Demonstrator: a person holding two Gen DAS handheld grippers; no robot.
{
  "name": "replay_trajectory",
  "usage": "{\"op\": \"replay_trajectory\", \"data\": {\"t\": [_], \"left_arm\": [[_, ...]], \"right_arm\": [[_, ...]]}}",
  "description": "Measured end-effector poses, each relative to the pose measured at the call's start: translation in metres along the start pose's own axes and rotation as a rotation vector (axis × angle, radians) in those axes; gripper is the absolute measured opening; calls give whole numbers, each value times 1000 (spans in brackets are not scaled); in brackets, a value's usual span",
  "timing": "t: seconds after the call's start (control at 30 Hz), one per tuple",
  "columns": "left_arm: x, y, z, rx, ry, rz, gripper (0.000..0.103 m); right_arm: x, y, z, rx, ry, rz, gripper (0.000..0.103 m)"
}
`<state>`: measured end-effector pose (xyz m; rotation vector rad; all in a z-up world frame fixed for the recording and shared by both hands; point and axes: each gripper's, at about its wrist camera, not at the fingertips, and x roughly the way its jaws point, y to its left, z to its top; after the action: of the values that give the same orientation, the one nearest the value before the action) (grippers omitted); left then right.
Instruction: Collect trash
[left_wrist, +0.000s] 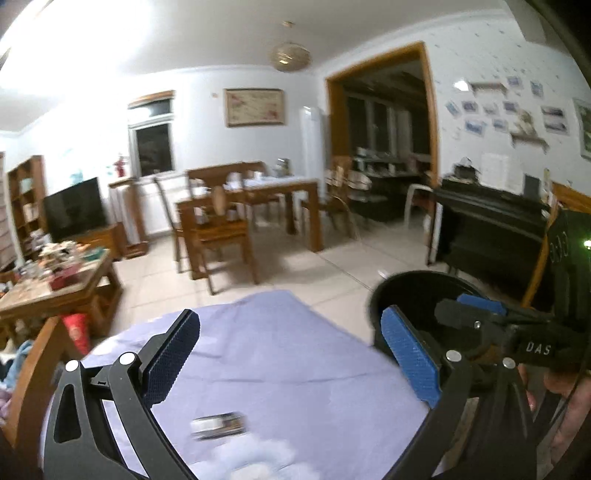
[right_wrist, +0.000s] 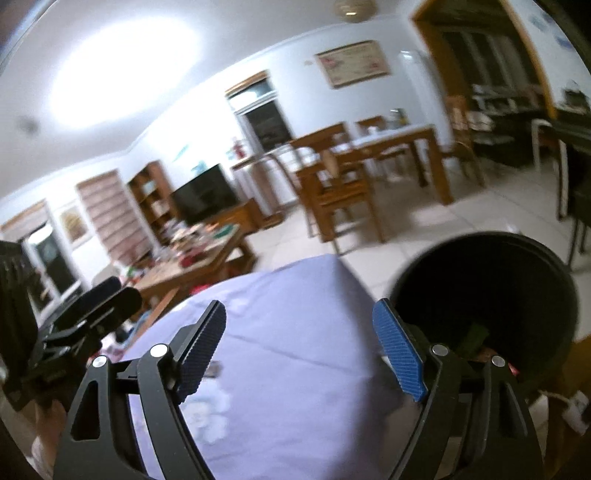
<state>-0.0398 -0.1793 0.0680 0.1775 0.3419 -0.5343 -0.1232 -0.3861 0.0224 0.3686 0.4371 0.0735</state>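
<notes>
A lilac cloth covers the table. A small dark-and-silver wrapper lies on it near the front, with crumpled white tissue just below. In the right wrist view the wrapper and the tissue sit behind the left finger. A black round bin stands off the table's right edge, with some trash inside. My left gripper is open and empty above the cloth. My right gripper is open and empty; it also shows in the left wrist view by the bin.
A cluttered wooden coffee table stands to the left, a dining table with chairs straight ahead, a black piano to the right. A tiled floor lies between. A wooden chair back is at the table's left.
</notes>
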Motion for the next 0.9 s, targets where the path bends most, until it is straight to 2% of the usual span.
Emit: {"op": "replay_trajectory", "data": {"t": [0.23, 0.5, 0.63, 0.73, 0.8, 0.9], "left_arm": [[-48, 70, -16, -90, -14, 134, 98], [-70, 127, -42, -197, -4, 211, 98], [-74, 146, -60, -231, 9, 238, 98], [-71, 157, -70, -251, 11, 261, 98], [-68, 161, -77, -260, 18, 275, 98], [-57, 167, -84, -271, 29, 301, 98]], "right_arm": [[31, 97, -4, -115, 48, 119, 81], [65, 175, -24, -188, 104, 191, 82], [73, 195, -37, -221, 104, 194, 82], [82, 201, -46, -260, 80, 181, 93], [88, 205, -50, -286, 48, 183, 94], [98, 210, -56, -355, -8, 132, 96]]}}
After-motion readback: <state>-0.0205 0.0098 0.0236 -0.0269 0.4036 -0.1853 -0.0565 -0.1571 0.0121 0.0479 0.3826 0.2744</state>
